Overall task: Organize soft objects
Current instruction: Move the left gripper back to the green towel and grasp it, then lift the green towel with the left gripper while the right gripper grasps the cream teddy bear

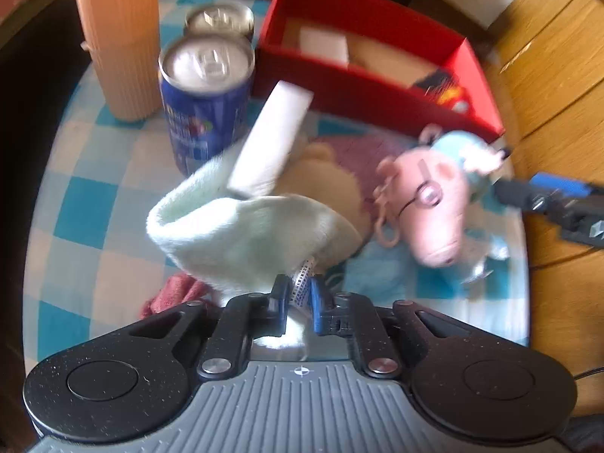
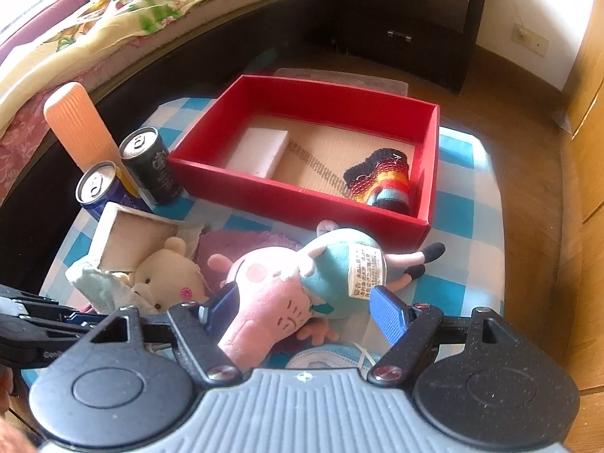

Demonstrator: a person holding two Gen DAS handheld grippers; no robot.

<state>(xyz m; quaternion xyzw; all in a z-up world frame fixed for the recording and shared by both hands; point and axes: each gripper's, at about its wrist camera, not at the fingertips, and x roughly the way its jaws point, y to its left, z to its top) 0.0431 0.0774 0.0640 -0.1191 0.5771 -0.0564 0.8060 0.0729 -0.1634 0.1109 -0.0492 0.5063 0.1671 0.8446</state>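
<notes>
Near the front edge of the table [image 2: 464, 204], with its blue-and-white check cloth, the pick-up step is in hand for two soft things at once. The left tool [image 1: 296, 296] has its pads together on the label and fabric of the pale green plush cloth [image 1: 241, 234], which bunches up in front of it, so that piece looks gripped. The right tool [image 2: 305, 307] stands with its pads apart on either side of the pink pig toy [image 2: 279, 287], which lies on its side between them; whether the pads already press on it I cannot tell, and they appear to stand just clear. By my reading the next move calls for closing the right tool on the pig's body, then lifting both pieces over the near wall of the red box [image 2: 302, 196] at the far side of the table and letting go inside. A white foam block [image 2: 258, 151] and a striped knitted item [image 2: 381, 181] already lie in the box. A beige bear [image 2: 170, 275], a purple cloth [image 2: 241, 241] and a face mask [image 2: 324, 356] still wait on the table. Toward the left edge, two drink cans [image 2: 151, 166] and a ribbed orange cup [image 2: 75, 124] stand close to the left tool's path and could be knocked; a small open carton [image 2: 132, 238] leans against the bear.
</notes>
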